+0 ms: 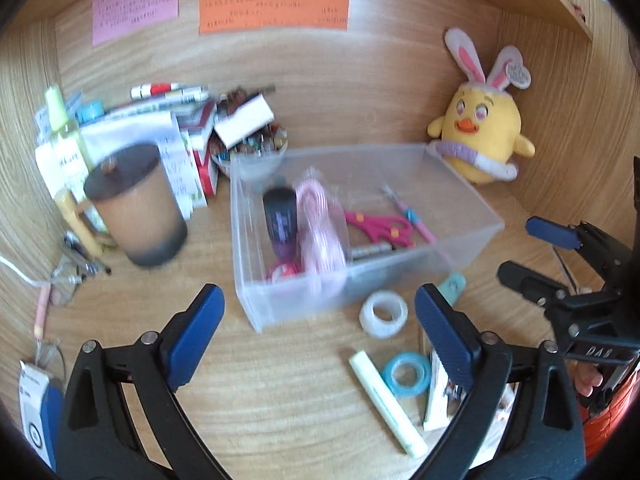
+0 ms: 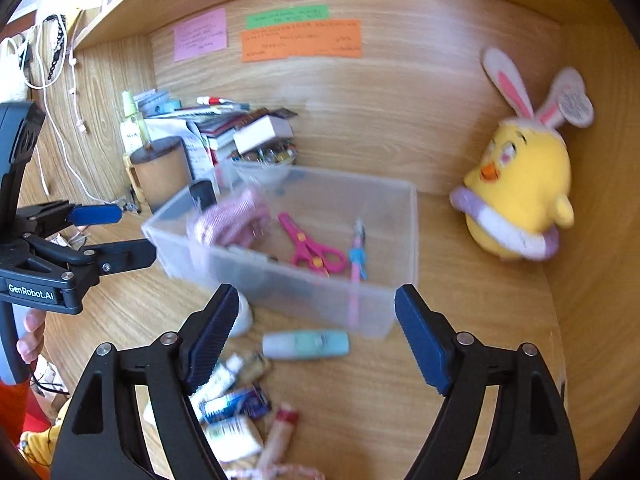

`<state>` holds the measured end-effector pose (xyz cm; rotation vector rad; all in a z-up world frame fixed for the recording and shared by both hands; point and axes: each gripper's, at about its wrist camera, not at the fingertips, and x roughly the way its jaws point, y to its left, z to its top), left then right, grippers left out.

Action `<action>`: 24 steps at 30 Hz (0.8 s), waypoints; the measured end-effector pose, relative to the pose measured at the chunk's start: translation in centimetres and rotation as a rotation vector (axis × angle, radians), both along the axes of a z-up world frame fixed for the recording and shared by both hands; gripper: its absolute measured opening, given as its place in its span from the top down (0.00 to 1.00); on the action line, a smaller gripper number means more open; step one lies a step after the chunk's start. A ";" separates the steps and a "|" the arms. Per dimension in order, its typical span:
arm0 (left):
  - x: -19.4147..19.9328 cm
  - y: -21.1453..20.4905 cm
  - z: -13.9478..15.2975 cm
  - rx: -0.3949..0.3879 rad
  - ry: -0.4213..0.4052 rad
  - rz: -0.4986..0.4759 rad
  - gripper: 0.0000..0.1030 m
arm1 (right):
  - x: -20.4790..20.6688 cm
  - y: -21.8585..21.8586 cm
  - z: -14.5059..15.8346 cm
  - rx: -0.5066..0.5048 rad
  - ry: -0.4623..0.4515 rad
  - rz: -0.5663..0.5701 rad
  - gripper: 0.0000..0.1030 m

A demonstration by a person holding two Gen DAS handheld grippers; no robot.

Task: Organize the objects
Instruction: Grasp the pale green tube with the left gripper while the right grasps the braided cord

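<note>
Your left claw (image 1: 320,340) stands wide open with nothing between its blue pads, hovering over the wooden table (image 1: 280,400) just in front of the clear plastic bin (image 1: 472,240). Your right claw (image 2: 316,340) is open and empty too, above a pale green-capped tube (image 2: 306,345) that lies just before the bin's near wall. Inside the bin lie a pink striped coiled cord (image 1: 320,220), pink-handled scissors (image 1: 380,228), a dark cylindrical item (image 1: 280,216) and a pink pen (image 2: 355,276). Loose on the table near its front edge are a clear tape roll (image 1: 383,315), a blue tape ring (image 1: 406,374) and a white marker (image 1: 386,400). A yellow plush chick with rabbit ears (image 1: 480,128) sits in the far right corner.
</note>
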<state>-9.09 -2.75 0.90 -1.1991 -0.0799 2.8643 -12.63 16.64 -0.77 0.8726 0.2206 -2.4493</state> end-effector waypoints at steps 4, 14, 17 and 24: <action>0.9 0.5 -2.0 0.012 -0.049 0.000 0.06 | 0.9 1.5 -1.3 -0.009 -0.040 -0.032 0.24; 2.7 2.3 -6.3 0.071 -0.162 -0.019 0.06 | 3.7 4.3 -5.2 0.036 -0.124 -0.079 0.24; 2.9 2.6 -7.2 0.089 -0.181 -0.024 0.08 | 4.7 5.1 -6.0 0.045 -0.141 -0.091 0.24; 3.5 2.6 -7.8 0.083 -0.181 -0.012 0.26 | 5.5 5.7 -7.5 0.102 -0.140 -0.127 0.29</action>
